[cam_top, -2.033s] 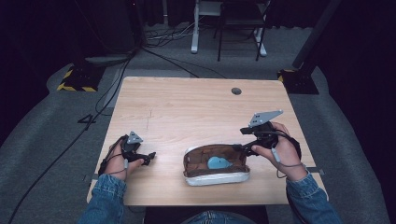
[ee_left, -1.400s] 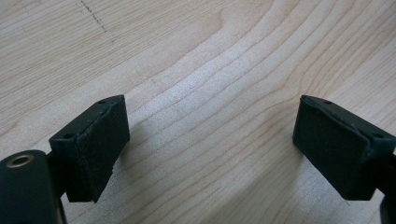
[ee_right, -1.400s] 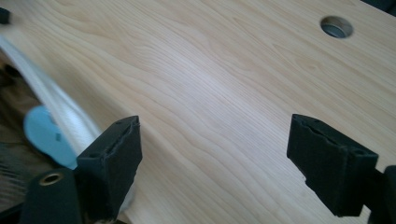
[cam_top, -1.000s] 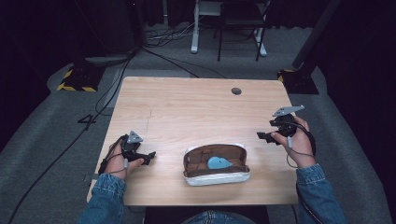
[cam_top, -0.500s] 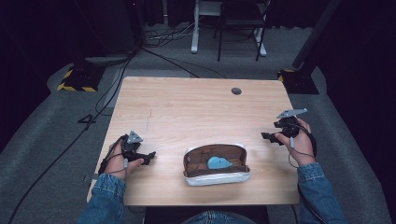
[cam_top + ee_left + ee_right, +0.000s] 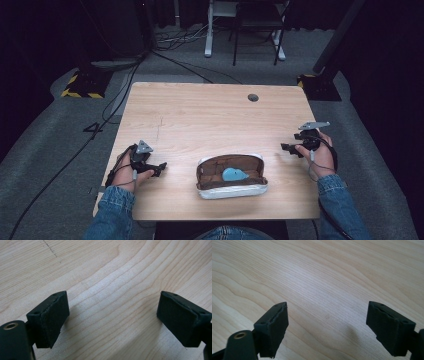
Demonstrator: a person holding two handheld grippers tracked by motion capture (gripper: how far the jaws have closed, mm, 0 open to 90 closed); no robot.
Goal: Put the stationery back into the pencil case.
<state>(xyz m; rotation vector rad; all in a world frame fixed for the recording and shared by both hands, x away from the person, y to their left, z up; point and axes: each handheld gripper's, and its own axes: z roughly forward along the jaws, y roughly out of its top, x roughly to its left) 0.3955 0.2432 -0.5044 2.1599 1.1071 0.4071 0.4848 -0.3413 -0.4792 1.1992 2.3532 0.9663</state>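
A brown pouch with a white rim lies unzipped near the table's front edge, with a light blue object inside it. My left gripper rests on the table to the pouch's left, open, with bare wood between its pads. My right gripper sits near the table's right edge, apart from the pouch, and it too stands open over bare wood, its pads wide apart. In the gripper views, the left gripper and right gripper hold nothing.
The wooden table has a round cable hole at the back right. Cables trail over the grey floor on the left. A chair and desk legs stand beyond the table.
My right gripper has moved away from the pouch's right end to the table's right edge. The left gripper and the pouch have stayed put.
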